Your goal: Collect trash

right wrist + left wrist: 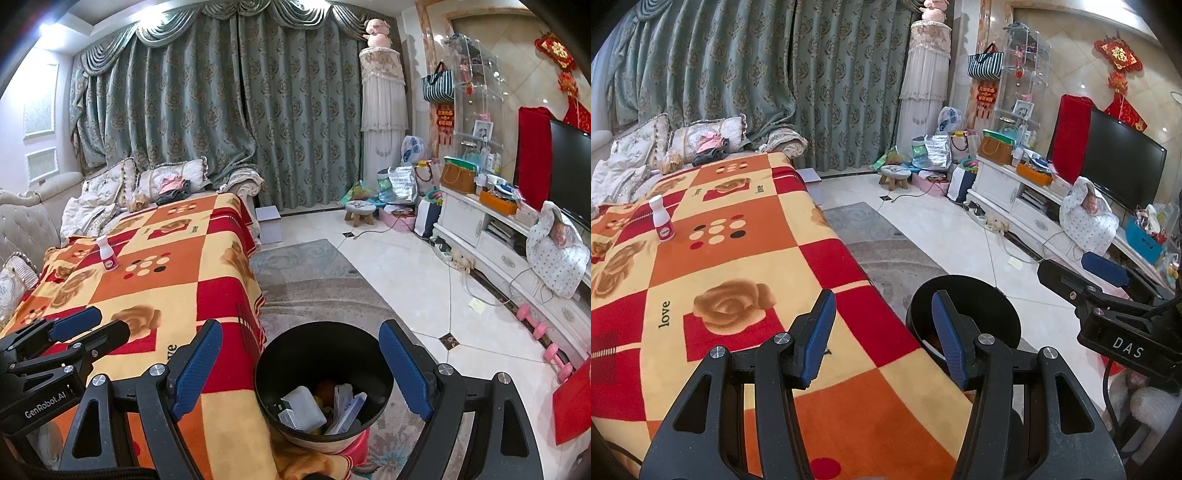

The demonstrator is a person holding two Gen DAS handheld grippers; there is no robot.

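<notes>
A small white bottle with a pink label stands upright on the far part of a red, orange and cream blanket. On the floor by the blanket's edge is a black trash bin, holding a white box and several packets. My left gripper hovers open over the blanket's near corner with nothing between its blue pads. My right gripper is open and empty, just above the bin.
A grey patterned rug lies under the bin on a white tiled floor. A TV cabinet with a black TV, bags and clutter lines the right wall. Pink dumbbells lie at its foot. Cushions and curtains stand behind.
</notes>
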